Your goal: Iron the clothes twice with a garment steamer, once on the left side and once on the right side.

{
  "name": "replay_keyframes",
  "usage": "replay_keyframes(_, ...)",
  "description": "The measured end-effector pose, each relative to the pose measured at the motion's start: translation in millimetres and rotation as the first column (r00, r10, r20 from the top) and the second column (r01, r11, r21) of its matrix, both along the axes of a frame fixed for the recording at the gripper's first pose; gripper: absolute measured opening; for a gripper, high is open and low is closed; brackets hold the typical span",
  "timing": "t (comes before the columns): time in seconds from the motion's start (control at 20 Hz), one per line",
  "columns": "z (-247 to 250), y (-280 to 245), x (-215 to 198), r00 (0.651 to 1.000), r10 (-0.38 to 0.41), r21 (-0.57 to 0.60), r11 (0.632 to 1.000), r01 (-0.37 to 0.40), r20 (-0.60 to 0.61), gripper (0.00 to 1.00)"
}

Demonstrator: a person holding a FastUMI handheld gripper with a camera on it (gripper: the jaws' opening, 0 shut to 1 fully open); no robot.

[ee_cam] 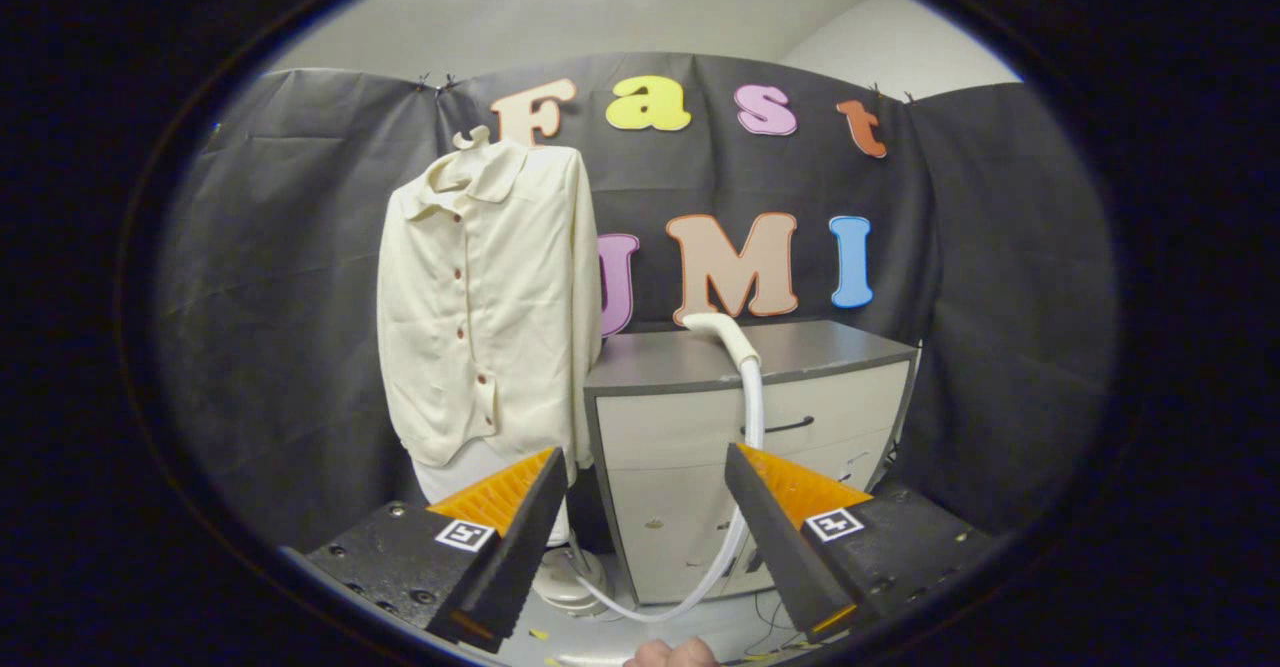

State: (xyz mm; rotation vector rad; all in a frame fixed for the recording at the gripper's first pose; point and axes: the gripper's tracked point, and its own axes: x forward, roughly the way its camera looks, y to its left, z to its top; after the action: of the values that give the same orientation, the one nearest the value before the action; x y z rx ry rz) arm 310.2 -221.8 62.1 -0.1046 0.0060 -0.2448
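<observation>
**Steamer head waits on the cabinet, gripper empty**

The gripper [645, 517] is spread wide and grasps nothing. Beyond its fingers, the steamer head [722, 334] rests on the grey cabinet [700, 417], its hose [752, 417] hanging down the front, probably for easy pickup. The cream shirt [485, 297] hangs just beside the cabinet, front facing out for steaming.

A grey-topped cabinet [720, 417] with a dark drawer handle [790, 425] stands against the black cloth wall [1000, 297].

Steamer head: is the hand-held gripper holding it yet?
No. The steamer head lies on the cabinet, well beyond the open hand-held gripper.
</observation>
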Motion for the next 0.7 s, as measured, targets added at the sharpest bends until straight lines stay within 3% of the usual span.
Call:
replay_keyframes(0.1, 3.8, -14.5, 19.5, 0.999, -0.032, -0.03, 0.999, 0.031, -0.018, 0.97)
replay_keyframes(0.35, 25.3, -52.1, 76.2, 0.999, -0.029, -0.065, 0.997, 0.027, -0.033, 0.97)
replay_keyframes(0.7, 41.5, -121.0, 146.7, 0.999, 0.019, -0.055, 0.998, -0.022, -0.047, 0.97)
